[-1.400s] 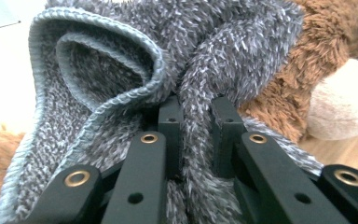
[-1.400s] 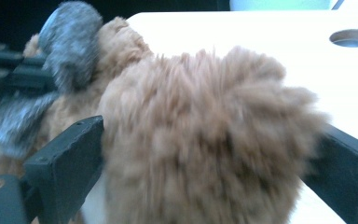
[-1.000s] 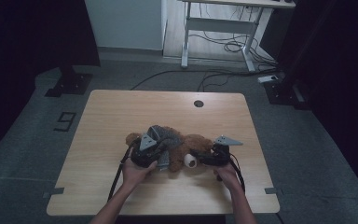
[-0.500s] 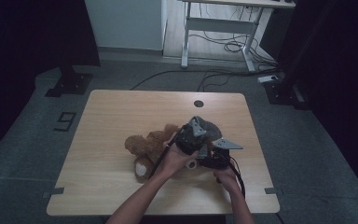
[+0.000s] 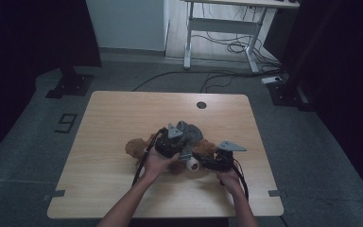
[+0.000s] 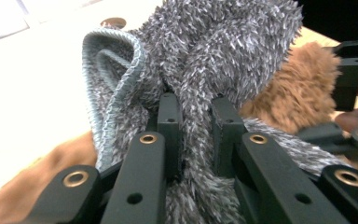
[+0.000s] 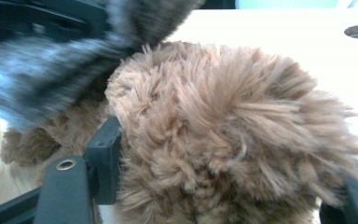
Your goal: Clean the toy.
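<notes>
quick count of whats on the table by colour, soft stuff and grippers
brown: 1, the plush toy
grey: 1, the fuzzy cloth, pinched in the left gripper
black: 2, the left gripper and the right gripper, whose jaws sit around the plush toy
total: 4

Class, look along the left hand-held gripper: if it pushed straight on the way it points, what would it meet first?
The left hand-held gripper already pinches the grey fuzzy cloth, so it would push further into that cloth first. The brown plush toy probably lies just beyond; depth is unclear.
</notes>
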`<state>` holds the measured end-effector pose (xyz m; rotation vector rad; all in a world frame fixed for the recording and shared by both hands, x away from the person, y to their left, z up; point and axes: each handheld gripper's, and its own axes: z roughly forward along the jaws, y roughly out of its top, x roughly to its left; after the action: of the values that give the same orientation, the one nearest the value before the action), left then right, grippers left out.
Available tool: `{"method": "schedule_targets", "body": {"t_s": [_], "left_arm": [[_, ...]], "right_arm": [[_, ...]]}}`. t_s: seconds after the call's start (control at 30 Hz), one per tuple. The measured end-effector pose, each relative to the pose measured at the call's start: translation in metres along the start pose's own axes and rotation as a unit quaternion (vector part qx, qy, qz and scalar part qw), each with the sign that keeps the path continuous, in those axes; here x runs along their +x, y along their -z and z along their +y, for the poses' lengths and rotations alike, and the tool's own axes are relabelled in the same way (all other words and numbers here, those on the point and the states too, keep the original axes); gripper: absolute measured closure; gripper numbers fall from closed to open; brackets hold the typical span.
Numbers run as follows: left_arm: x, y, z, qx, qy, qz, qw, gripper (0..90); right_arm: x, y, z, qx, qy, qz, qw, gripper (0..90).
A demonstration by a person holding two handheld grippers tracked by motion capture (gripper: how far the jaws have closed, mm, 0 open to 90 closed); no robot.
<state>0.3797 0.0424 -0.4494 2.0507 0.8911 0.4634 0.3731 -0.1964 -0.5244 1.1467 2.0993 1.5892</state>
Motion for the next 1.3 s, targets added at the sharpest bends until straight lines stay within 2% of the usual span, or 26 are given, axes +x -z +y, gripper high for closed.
{"method": "schedule_targets", "body": {"t_s": [0.03, 0.07, 0.1, 0.17, 0.2, 0.23, 0.27, 0.33, 0.37, 0.43, 0.47, 0.5, 0.53, 0.57, 0.67, 0.7, 0.73, 0.77, 0.87, 1.0, 1.03, 1.07, 1.1, 1.2, 1.27, 1.3], "left_arm": [[0.007, 0.010, -0.001, -0.009, 0.004, 0.006, 0.9999, 76.9], [0.007, 0.010, -0.001, -0.009, 0.004, 0.006, 0.9999, 76.8], [0.017, 0.020, -0.002, -0.014, 0.012, 0.016, 0.9997, 76.8], [0.028, 0.028, -0.005, -0.010, 0.023, 0.015, 0.9996, 76.8], [0.028, 0.028, -0.005, -0.010, 0.023, 0.015, 0.9996, 76.8], [0.035, 0.036, -0.008, -0.009, 0.021, 0.031, 0.9993, 76.8], [0.035, 0.036, -0.008, -0.009, 0.021, 0.031, 0.9993, 76.8], [0.045, 0.046, -0.011, -0.009, 0.026, 0.049, 0.9984, 76.8], [0.059, 0.054, -0.017, -0.003, 0.034, 0.071, 0.9969, 76.8], [0.074, 0.058, -0.028, 0.013, 0.049, 0.087, 0.9949, 76.9], [0.074, 0.058, -0.028, 0.013, 0.049, 0.087, 0.9949, 77.0], [0.086, 0.058, -0.042, 0.030, 0.062, 0.091, 0.9934, 77.0], [0.086, 0.058, -0.042, 0.030, 0.062, 0.091, 0.9934, 76.9], [0.094, 0.058, -0.051, 0.031, 0.084, 0.082, 0.9926, 76.9], [0.092, 0.059, -0.052, 0.024, 0.088, 0.077, 0.9929, 77.0], [0.086, 0.059, -0.045, 0.022, 0.078, 0.072, 0.9941, 77.0], [0.086, 0.059, -0.045, 0.022, 0.078, 0.072, 0.9941, 77.0], [0.076, 0.056, -0.034, 0.011, 0.068, 0.053, 0.9962, 77.0], [0.056, 0.044, -0.016, 0.010, 0.047, 0.034, 0.9983, 76.9], [0.027, 0.018, 0.002, 0.015, 0.031, 0.004, 0.9994, 76.8], [0.021, 0.011, 0.005, 0.018, 0.029, 0.001, 0.9994, 76.8], [0.021, 0.011, 0.005, 0.018, 0.029, 0.001, 0.9994, 76.7], [0.013, 0.000, 0.008, 0.022, 0.025, 0.004, 0.9994, 76.7], [0.016, -0.003, 0.002, 0.028, 0.014, 0.019, 0.9994, 76.8], [0.020, -0.002, -0.002, 0.026, 0.021, 0.021, 0.9992, 76.8], [0.032, 0.005, -0.011, 0.020, 0.041, 0.014, 0.9988, 76.7]], "right_arm": [[-0.001, 0.000, 0.000, -0.001, -0.002, 0.001, 1.0000, 31.1], [-0.001, 0.000, 0.000, -0.001, -0.002, 0.001, 1.0000, 31.1], [-0.001, 0.000, 0.000, -0.002, -0.004, 0.000, 1.0000, 31.1], [-0.001, 0.000, -0.001, -0.003, -0.006, 0.000, 1.0000, 31.1], [-0.001, 0.000, -0.001, -0.003, -0.006, 0.000, 1.0000, 31.1], [-0.001, 0.000, 0.000, -0.003, -0.008, -0.001, 1.0000, 31.2], [-0.001, -0.001, 0.000, -0.003, -0.009, -0.002, 1.0000, 31.2], [-0.001, -0.001, 0.000, -0.003, -0.009, -0.002, 1.0000, 31.1], [-0.001, 0.000, 0.000, -0.003, -0.009, -0.001, 1.0000, 31.2], [-0.002, 0.000, -0.001, -0.003, -0.010, -0.001, 0.9999, 31.2], [-0.002, 0.000, -0.001, -0.003, -0.010, 0.000, 0.9999, 31.2], [-0.002, 0.000, -0.001, -0.003, -0.010, 0.000, 0.9999, 31.2], [-0.002, 0.000, -0.001, -0.003, -0.010, 0.000, 0.9999, 31.2], [-0.003, -0.001, -0.001, -0.004, -0.011, 0.001, 0.9999, 31.2], [-0.002, -0.001, -0.001, -0.004, -0.011, 0.001, 0.9999, 31.2], [-0.002, -0.001, -0.001, -0.004, -0.012, 0.000, 0.9999, 31.3], [-0.002, -0.001, -0.001, -0.004, -0.012, 0.000, 0.9999, 31.3], [-0.002, -0.001, -0.001, -0.005, -0.012, -0.001, 0.9999, 31.4], [-0.002, -0.001, -0.001, -0.005, -0.012, -0.001, 0.9999, 31.4], [-0.002, -0.001, -0.001, -0.005, -0.011, -0.003, 0.9999, 31.4], [-0.002, -0.001, -0.001, -0.006, -0.012, -0.003, 0.9999, 31.3], [-0.002, -0.001, -0.001, -0.006, -0.012, -0.003, 0.9999, 31.3], [-0.002, -0.001, -0.001, -0.004, -0.013, -0.004, 0.9999, 31.3], [-0.005, -0.001, -0.002, -0.004, -0.018, -0.005, 0.9998, 31.3], [-0.004, -0.001, -0.002, -0.003, -0.018, -0.004, 0.9998, 31.4], [-0.004, -0.001, -0.002, -0.003, -0.016, -0.005, 0.9999, 31.4]]}}
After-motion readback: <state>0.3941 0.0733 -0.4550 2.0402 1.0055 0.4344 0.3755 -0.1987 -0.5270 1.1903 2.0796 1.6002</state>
